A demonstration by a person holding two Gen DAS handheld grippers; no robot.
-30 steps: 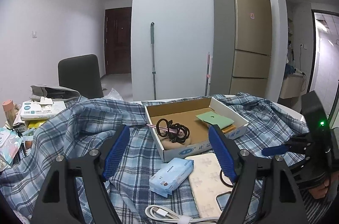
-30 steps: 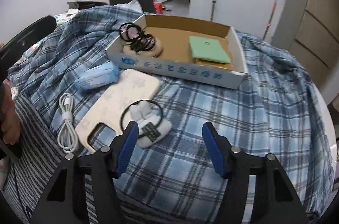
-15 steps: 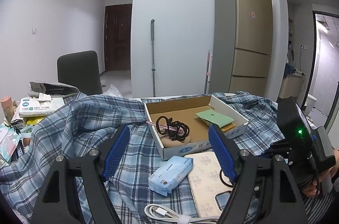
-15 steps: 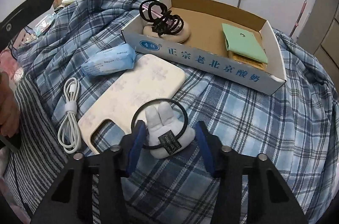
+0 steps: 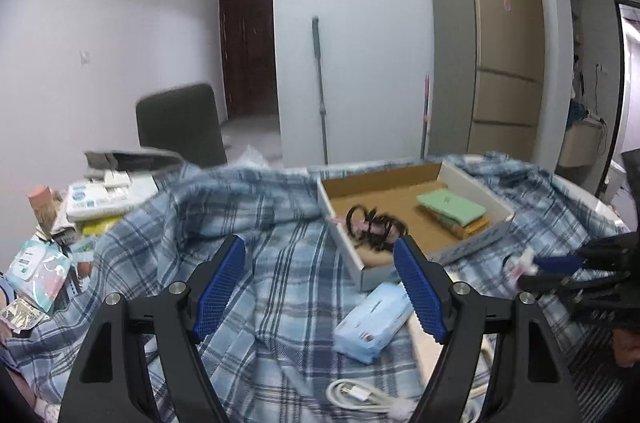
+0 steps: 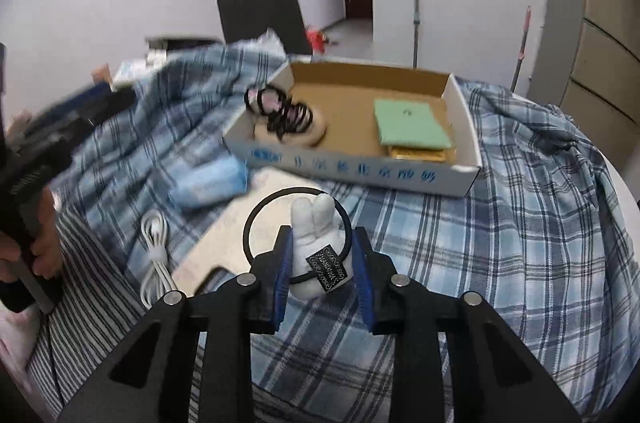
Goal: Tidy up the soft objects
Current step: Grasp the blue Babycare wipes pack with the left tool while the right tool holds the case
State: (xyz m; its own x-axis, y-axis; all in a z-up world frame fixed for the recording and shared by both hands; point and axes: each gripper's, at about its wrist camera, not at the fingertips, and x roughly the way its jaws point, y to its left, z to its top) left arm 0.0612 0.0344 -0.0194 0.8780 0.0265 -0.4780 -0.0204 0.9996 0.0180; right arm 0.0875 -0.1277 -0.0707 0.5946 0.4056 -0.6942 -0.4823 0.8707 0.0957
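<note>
While left gripper (image 5: pixel 320 287) gapes, right gripper (image 6: pixel 323 273) clamps bunny hair tie (image 6: pixel 316 255).

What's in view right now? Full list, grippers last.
bunny hair tie: 1, white plush on black loop, between the right gripper's pads
cardboard box: 1, white outside, brown inside, on the plaid cloth
hair ties: a pile, black, box's left end
green pouch: 1, box's right end
tissue pack: 1, light blue, beside the box
cable: 1, white, coiled
phone case: 1, cream
plaid cloth: 1, blue
chair: 1, dark
fridge: 1, gold
left gripper: open, empty
right gripper: shut on bunny hair tie
</note>
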